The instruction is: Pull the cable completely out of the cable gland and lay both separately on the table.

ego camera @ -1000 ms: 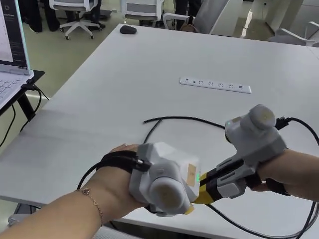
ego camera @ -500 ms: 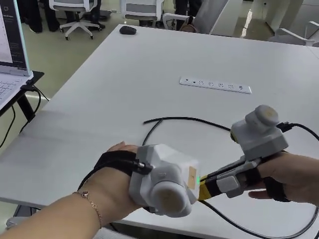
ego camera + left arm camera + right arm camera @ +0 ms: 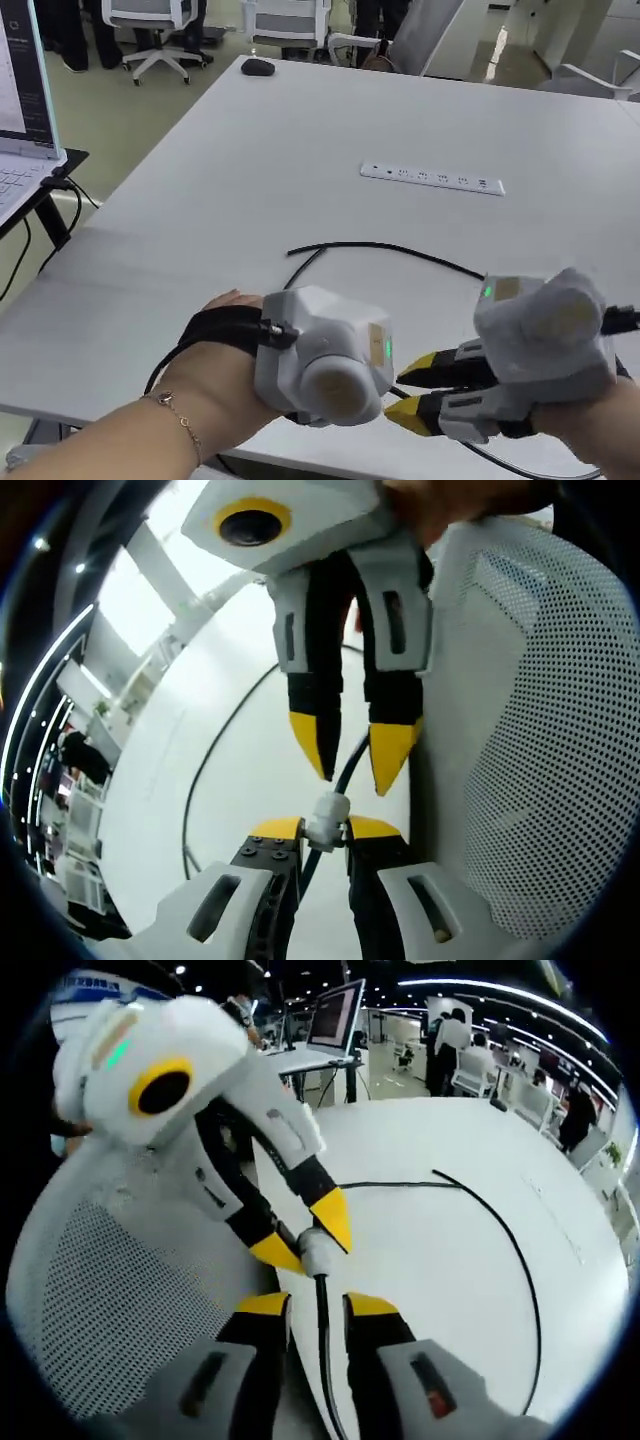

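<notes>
Two jaw pairs tip to tip | left gripper (image 3: 325,830) clamped on the white cable gland (image 3: 315,1248) | right gripper (image 3: 318,1307) jaws apart, straddling the black cable (image 3: 370,243) just beside the gland (not pinching it) | cable runs into gland, rest loops over white table (image 3: 300,130)

Item count:
- Two grippers: left gripper (image 3: 325,830), right gripper (image 3: 412,390).
- One black cable (image 3: 380,245).
- One white cable gland (image 3: 326,817).
- One white table (image 3: 250,200).
- One power strip (image 3: 432,177), at 12 o'clock from the grippers.
- One computer mouse (image 3: 258,67), at 11 o'clock on the far edge.
- One laptop (image 3: 20,90), at 9 o'clock.
- At least three office chairs (image 3: 150,20), from 11 to 2 o'clock, cut off, so the exact number cannot be told.
- One bracelet (image 3: 185,410).
</notes>
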The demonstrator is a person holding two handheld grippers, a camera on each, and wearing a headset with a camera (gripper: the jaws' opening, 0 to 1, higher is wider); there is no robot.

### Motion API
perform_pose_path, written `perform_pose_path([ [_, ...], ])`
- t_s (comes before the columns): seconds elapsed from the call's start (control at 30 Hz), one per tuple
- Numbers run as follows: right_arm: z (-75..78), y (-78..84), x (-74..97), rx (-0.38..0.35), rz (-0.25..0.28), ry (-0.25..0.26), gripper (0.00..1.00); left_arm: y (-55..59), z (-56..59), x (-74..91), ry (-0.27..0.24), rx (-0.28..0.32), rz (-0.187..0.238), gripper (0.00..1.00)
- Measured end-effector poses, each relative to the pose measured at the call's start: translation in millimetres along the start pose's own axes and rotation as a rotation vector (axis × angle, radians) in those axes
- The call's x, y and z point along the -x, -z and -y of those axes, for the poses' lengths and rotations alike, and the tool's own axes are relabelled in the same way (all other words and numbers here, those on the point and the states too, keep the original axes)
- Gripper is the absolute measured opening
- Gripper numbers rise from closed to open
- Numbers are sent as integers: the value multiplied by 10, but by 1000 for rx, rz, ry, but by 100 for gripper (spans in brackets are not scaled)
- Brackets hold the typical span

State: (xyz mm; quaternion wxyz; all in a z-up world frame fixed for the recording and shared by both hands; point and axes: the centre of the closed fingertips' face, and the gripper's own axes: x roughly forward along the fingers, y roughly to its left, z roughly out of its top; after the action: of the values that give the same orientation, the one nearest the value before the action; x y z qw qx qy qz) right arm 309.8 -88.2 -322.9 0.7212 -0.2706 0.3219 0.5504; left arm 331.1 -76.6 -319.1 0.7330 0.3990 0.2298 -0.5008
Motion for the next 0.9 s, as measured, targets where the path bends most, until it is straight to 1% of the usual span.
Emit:
perform_pose_path([
  [0.07, 29, 2, -30, 45, -17, 29, 13, 18, 21, -5, 6, 3, -7, 17],
  [0.1, 23, -15, -34, 51, -13, 28, 10, 24, 31, -10, 9, 3, -11, 17],
  [0.13, 29, -61, -32, 54, 11, 29, 5, 30, 33, -13, 10, 4, -13, 17],
  [0.17, 27, -66, -32, 49, 17, 23, 3, 34, 27, -15, 7, 4, -15, 17],
  [0.2, 33, -66, -35, 39, 19, 25, 3, 40, 8, -12, 1, 7, -17, 17],
  [0.27, 62, -67, -41, 48, 26, 30, 3, 55, -15, -4, -6, 26, -17, 17],
  [0.33, 92, -51, -46, 35, 26, 34, 3, 98, -52, 1, -17, 31, -28, 17],
  [0.43, 131, -22, -53, 31, 18, 47, 3, 134, -89, 13, -32, 55, -38, 17],
  [0.53, 195, 58, -50, 25, -13, 69, 3, 179, -139, 18, -45, 87, -48, 17],
  [0.67, 282, 194, -30, 7, -72, 106, 3, 195, -144, 17, -50, 102, -55, 17],
  [0.73, 354, 320, -11, -13, -133, 144, 4, 191, -132, 19, -47, 102, -57, 17],
  [0.77, 390, 393, -1, -5, -169, 158, 4, 190, -128, 12, -45, 101, -58, 17],
  [0.83, 441, 485, 26, -15, -207, 183, 4, 185, -115, 5, -40, 100, -59, 17],
  [0.9, 480, 542, 48, -37, -225, 199, 4, 182, -114, 2, -39, 101, -58, 17],
])
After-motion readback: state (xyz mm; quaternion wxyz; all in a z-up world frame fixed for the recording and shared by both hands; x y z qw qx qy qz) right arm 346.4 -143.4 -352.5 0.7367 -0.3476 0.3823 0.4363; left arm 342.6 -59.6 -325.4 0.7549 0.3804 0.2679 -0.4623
